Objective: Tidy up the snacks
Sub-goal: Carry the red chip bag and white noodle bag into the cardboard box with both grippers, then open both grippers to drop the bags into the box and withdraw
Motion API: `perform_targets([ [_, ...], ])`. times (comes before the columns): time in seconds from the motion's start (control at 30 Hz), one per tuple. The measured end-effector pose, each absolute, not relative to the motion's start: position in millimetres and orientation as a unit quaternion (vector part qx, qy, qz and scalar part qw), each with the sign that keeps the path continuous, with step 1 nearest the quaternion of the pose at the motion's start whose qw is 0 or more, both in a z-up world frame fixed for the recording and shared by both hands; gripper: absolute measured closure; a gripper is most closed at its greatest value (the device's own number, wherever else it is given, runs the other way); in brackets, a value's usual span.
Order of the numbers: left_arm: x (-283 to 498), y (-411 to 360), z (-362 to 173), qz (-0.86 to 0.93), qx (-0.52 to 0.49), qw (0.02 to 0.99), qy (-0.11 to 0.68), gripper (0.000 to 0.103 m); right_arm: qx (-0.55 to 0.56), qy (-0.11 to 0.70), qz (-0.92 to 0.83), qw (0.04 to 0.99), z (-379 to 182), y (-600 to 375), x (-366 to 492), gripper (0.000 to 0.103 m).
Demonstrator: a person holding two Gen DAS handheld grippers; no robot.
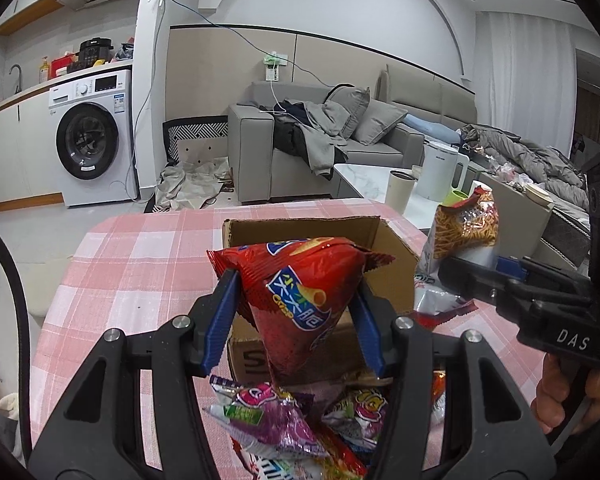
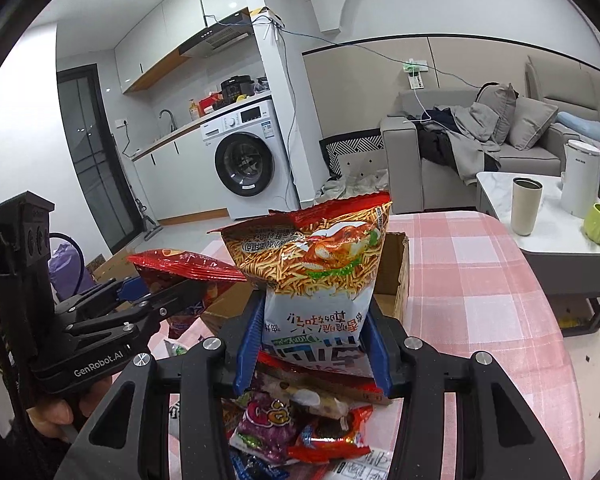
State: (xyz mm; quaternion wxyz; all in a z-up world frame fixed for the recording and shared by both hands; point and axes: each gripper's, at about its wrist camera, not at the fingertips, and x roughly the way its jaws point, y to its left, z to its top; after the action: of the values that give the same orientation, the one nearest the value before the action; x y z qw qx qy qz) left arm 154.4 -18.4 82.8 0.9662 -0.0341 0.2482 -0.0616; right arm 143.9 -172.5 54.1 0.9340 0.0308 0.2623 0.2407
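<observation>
Left fingers (image 1: 220, 312): blue pads pinched in on a red crisp bag (image 1: 300, 300), holding it up in the air right above the open cardboard box (image 1: 388, 240). The bag hangs a bit crumpled, pointy end down.

Right fingers (image 2: 250, 332): clamped on the lower part of a noodle-stick snack bag (image 2: 320, 272), orange print on top and white at the bottom, also lifted clear of the tabletop (image 2: 480, 280). From the left wrist view it sits off to the right of the box.

Left gripper (image 1: 294, 316): loaded, over the box.

Right gripper (image 2: 314, 344): loaded, just beside the box and slightly behind it.

Snack pile (image 2: 296, 420): a loose heap of small packets, purple, red and white ones, lying on the pink checked tabletop near the person, below both grippers.

Box: flaps open, the inside mostly hidden by the red bag, so can't tell what's in there already.

Step in hand: looks like mid-transfer, both bags picked and headed for the box.

Next move: probably lower the red bag into the opening and let go, then bring the noodle bag over. Both bags are puffy and light, so they'd need a gentle drop, and the box flaps could snag them.
</observation>
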Motion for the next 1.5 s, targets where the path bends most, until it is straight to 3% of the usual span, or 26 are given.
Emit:
perform_targets([
  [0.93, 222.7, -35.5, 43.0, -0.027, 0.011, 0.958, 0.284, 0.051, 0.030, 0.306, 0.227, 0.924, 20.4, -165.0, 208.7, 0.054],
  [1.0, 218.1, -33.2, 45.9, -0.026, 0.013, 0.961, 0.276, 0.051, 0.027, 0.292, 0.233, 0.927, 24.2, -166.2, 203.4, 0.051],
  [1.07, 213.2, -31.6, 48.9, -0.026, 0.011, 0.961, 0.275, 0.043, 0.020, 0.283, 0.232, 0.931, 28.8, -168.0, 197.4, 0.045],
  [1.13, 204.3, -27.3, 52.3, -0.022, 0.010, 0.962, 0.273, 0.020, 0.011, 0.273, 0.228, 0.935, 33.7, -170.0, 189.2, 0.027],
  [1.23, 184.4, -22.4, 58.3, -0.011, 0.019, 0.967, 0.256, 0.006, 0.001, 0.258, 0.220, 0.941, 40.1, -177.0, 174.1, 0.004],
  [1.27, 177.5, -20.9, 59.6, -0.005, 0.021, 0.967, 0.254, 0.000, 0.001, 0.257, 0.218, 0.941, 41.2, -180.0, 169.1, 0.002],
  [1.5, 130.6, -9.6, 59.1, -0.004, 0.020, 0.966, 0.258, 0.000, -0.019, 0.286, 0.209, 0.935, 33.0, -193.3, 142.1, 0.000],
])
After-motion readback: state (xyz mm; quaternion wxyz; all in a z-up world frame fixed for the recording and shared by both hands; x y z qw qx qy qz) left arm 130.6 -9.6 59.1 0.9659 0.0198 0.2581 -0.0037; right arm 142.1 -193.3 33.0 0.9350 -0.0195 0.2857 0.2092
